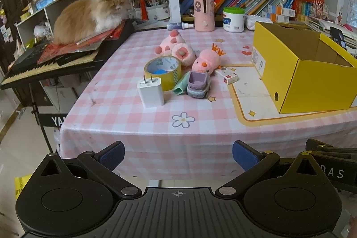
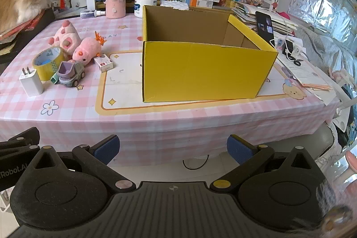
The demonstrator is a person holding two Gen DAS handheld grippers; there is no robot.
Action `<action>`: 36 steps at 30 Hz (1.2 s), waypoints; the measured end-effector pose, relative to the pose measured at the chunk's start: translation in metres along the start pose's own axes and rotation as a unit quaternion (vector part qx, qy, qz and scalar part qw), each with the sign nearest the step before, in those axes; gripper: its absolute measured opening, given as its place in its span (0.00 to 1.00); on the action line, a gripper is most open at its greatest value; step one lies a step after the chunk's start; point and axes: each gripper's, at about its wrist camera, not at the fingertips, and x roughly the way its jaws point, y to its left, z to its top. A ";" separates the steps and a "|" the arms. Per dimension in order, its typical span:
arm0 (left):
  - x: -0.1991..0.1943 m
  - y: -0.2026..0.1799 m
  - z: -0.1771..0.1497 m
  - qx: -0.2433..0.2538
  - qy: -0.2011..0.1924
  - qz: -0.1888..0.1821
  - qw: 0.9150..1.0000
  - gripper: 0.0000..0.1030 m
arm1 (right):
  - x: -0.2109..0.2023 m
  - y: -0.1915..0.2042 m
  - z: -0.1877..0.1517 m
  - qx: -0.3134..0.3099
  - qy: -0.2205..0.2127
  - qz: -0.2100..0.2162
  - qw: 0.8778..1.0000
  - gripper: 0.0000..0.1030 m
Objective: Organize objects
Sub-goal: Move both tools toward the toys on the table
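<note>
Holding both grippers short of the table's near edge, I have nothing in either one. My left gripper (image 1: 178,154) has its blue pads spread wide and bare, and my right gripper (image 2: 173,148) is released the same way, fingers apart with only the tablecloth's hanging edge between them.

On the pink checked tablecloth (image 2: 156,122) the loose things sit in a cluster left of the yellow box (image 2: 200,68), which stands open-topped on a cream mat – I see only bare cardboard walls inside. Nearest me is the white charger (image 1: 151,92), prongs up, just in front of the tape roll (image 1: 164,72), which lies flat. Beside the roll a mint-green tube (image 1: 180,85) leans against the purple toy truck (image 1: 198,84). Behind the truck lies the pink chick plush (image 1: 206,60) with its orange crest, and behind the tape the pink paw plush (image 1: 176,48). A small white-and-red carton (image 1: 228,77) lies between the chick and the box – near the box, not touching it.

At the far edge stand a pink cylinder (image 1: 204,13) and a green-lidded tub (image 1: 233,19). An orange cat (image 1: 93,15) rests on the keyboard off the table's left.
</note>
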 end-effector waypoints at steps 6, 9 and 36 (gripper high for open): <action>0.005 0.001 0.001 0.002 0.012 0.004 1.000 1.00 | 0.005 0.001 0.001 0.000 0.005 0.006 1.000 1.00; 0.008 -0.001 0.000 0.006 0.021 0.006 1.000 1.00 | 0.010 0.001 0.000 0.003 0.014 0.013 1.000 1.00; 0.000 -0.007 0.006 -0.001 -0.002 0.011 1.000 1.00 | 0.007 -0.009 0.003 0.011 0.007 0.010 1.000 1.00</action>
